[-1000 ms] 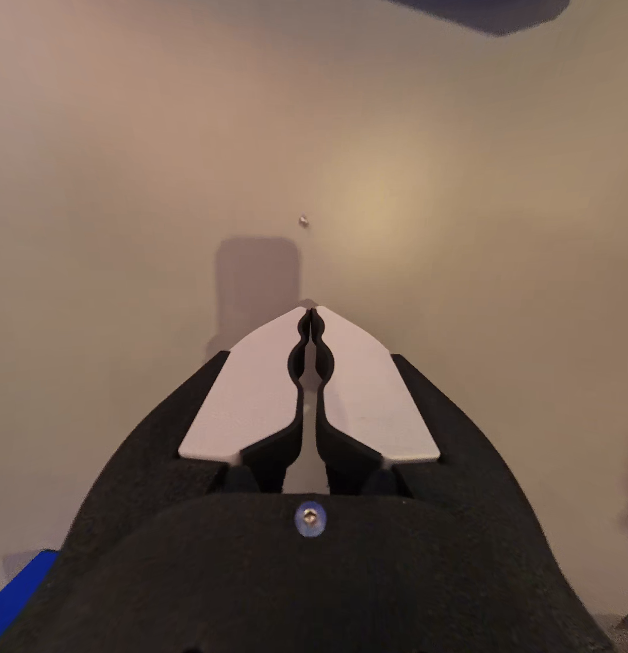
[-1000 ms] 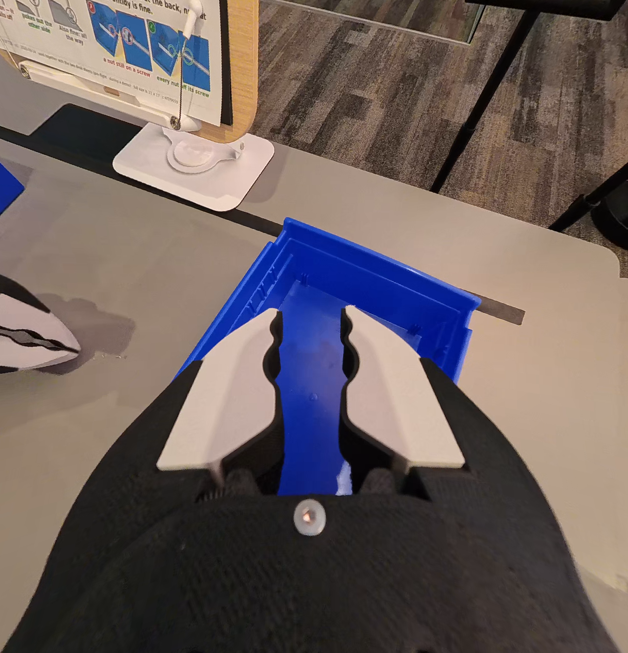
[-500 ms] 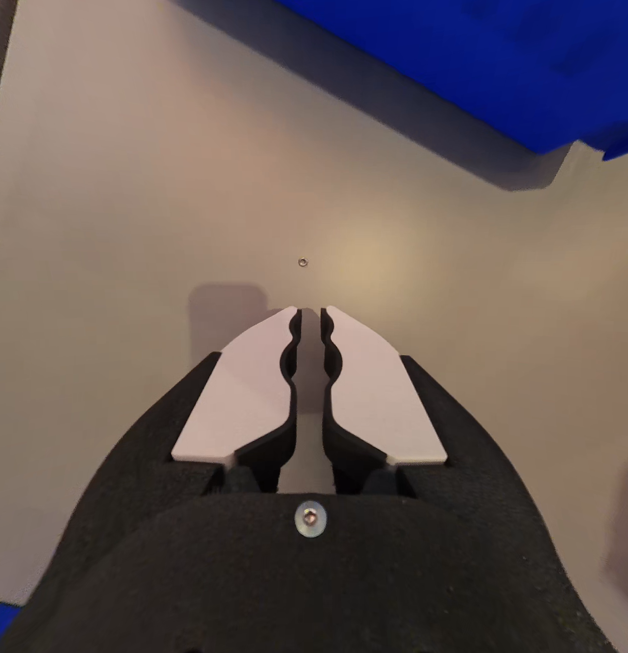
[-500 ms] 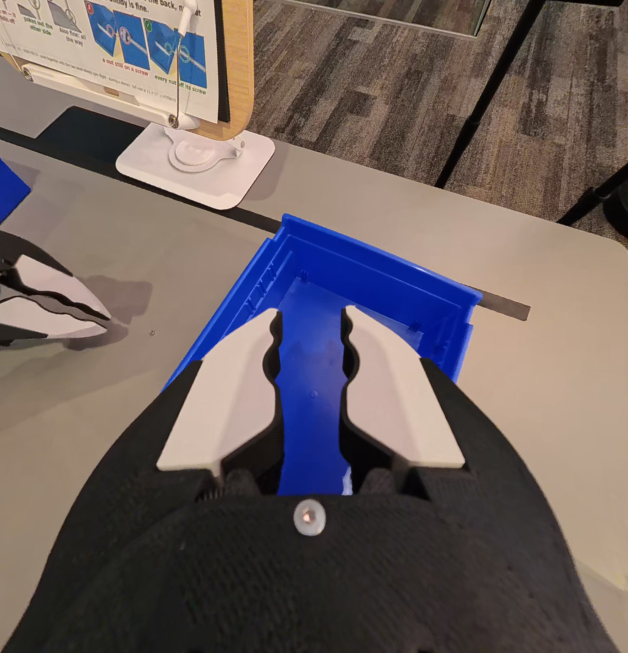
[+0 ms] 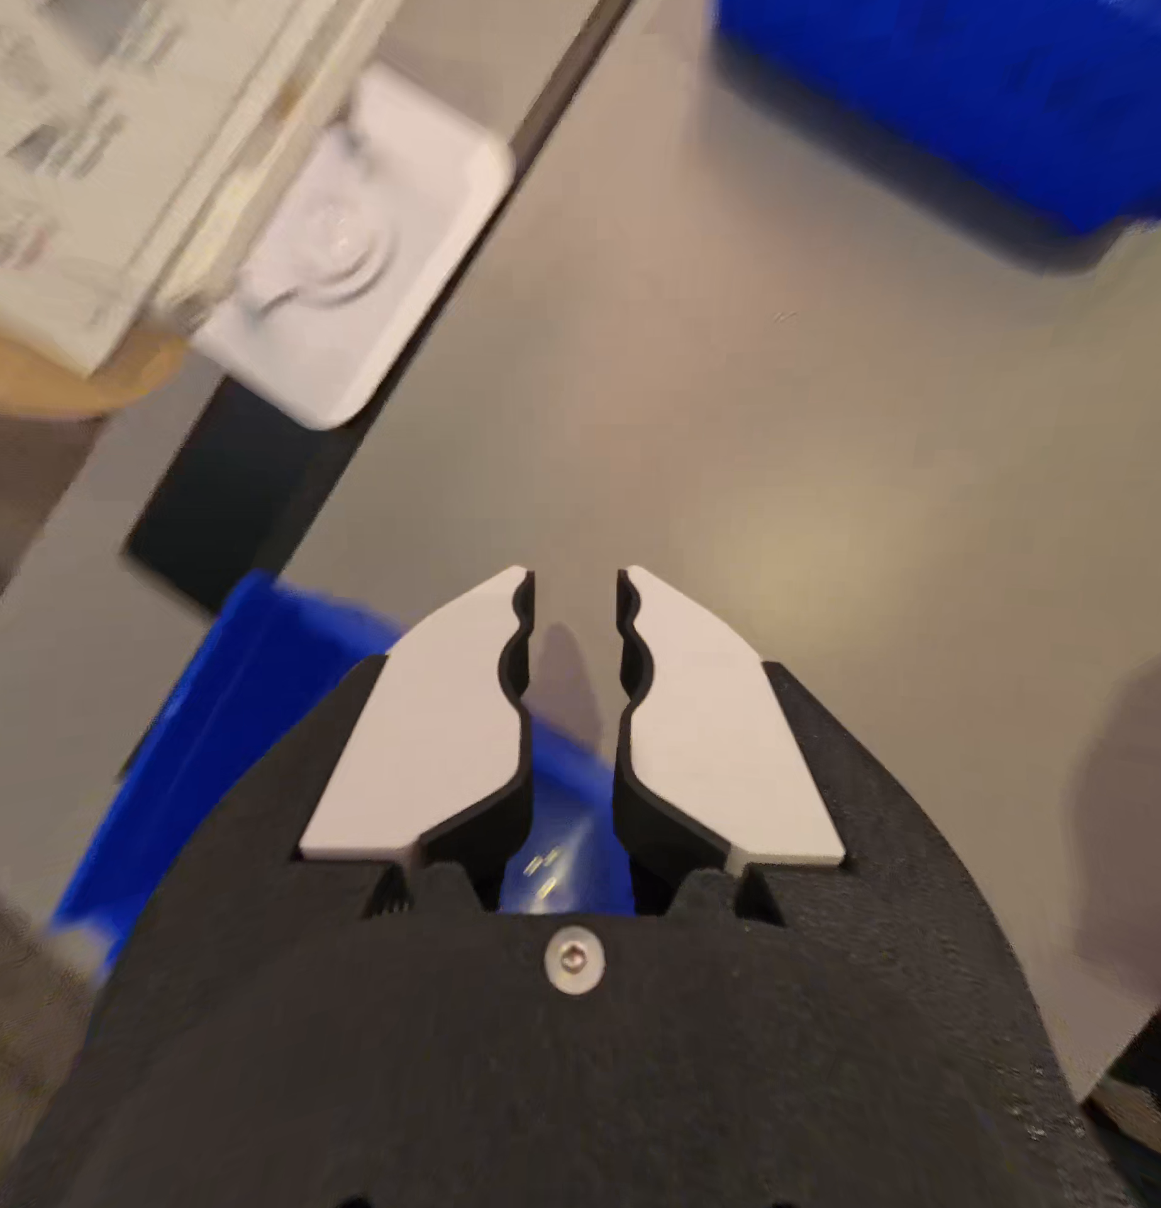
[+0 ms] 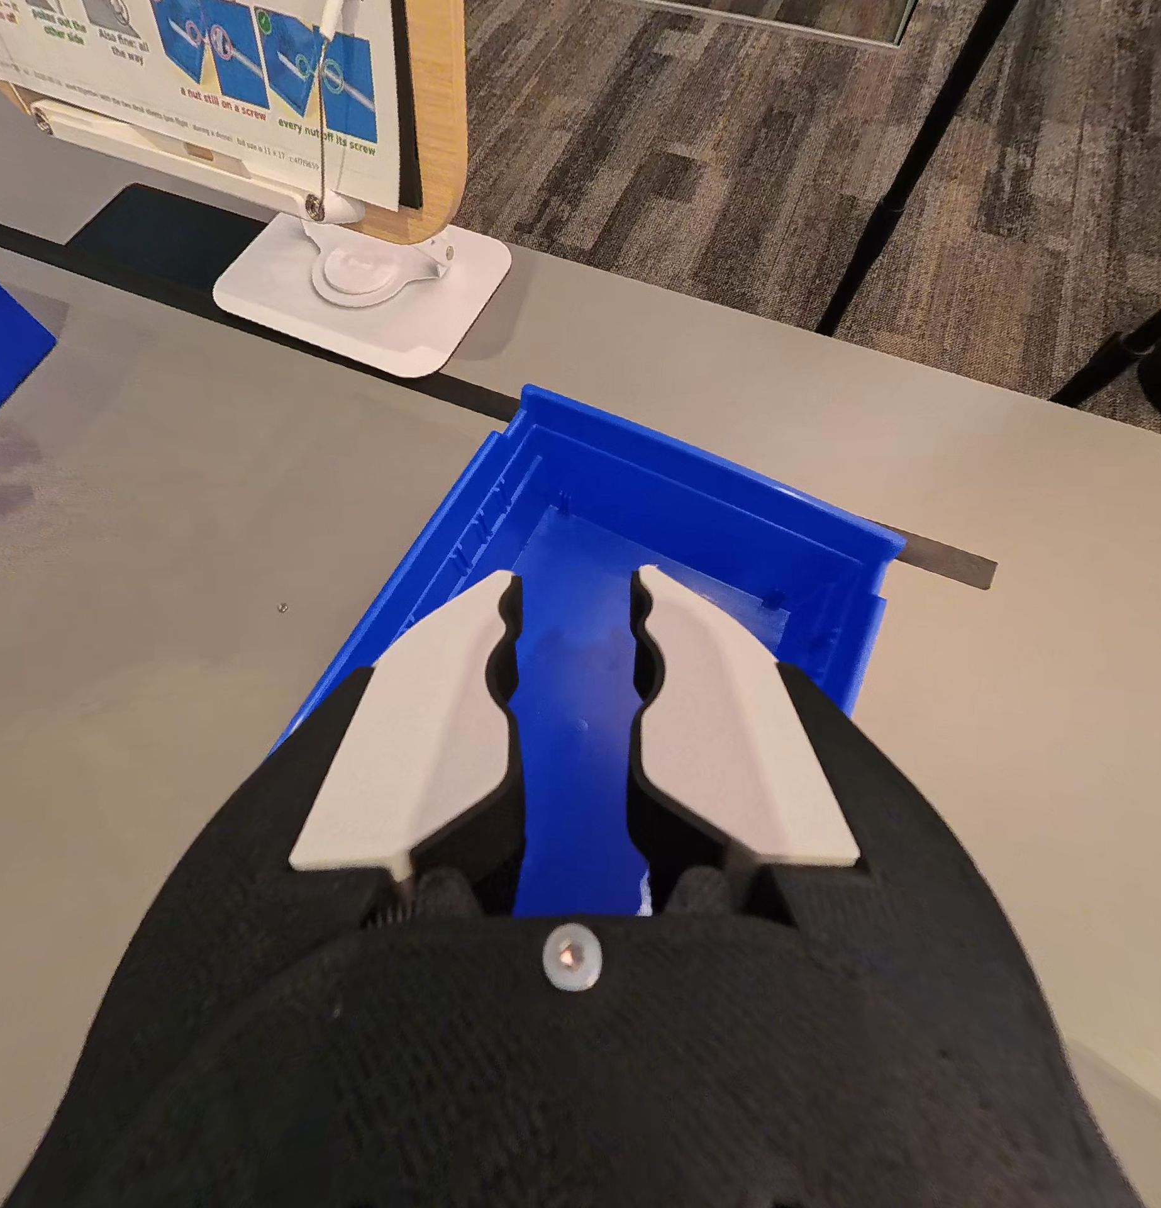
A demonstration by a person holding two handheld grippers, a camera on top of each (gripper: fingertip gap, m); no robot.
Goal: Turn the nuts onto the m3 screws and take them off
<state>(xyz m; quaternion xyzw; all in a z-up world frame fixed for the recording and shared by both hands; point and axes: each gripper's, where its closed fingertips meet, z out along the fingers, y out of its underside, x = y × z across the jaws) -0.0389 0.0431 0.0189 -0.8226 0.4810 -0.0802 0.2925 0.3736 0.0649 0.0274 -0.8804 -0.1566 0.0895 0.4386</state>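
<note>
Blue bin [image 6: 695,497] under R tool [image 6: 574,578], jaws apart, empty, likely parked for drop-off. L tool [image 5: 574,578] also released, empty. Nut [image 6: 282,608] loose on table [image 6: 173,523], 9 o'clock of bin.

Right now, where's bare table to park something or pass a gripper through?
Widest bare stretch of table runs between the stand base and the right bin's left wall; only a loose nut lies there. Another bare patch sits right of that bin, out to the table's edge. It is tighter on the far left, by the left bin.
</note>
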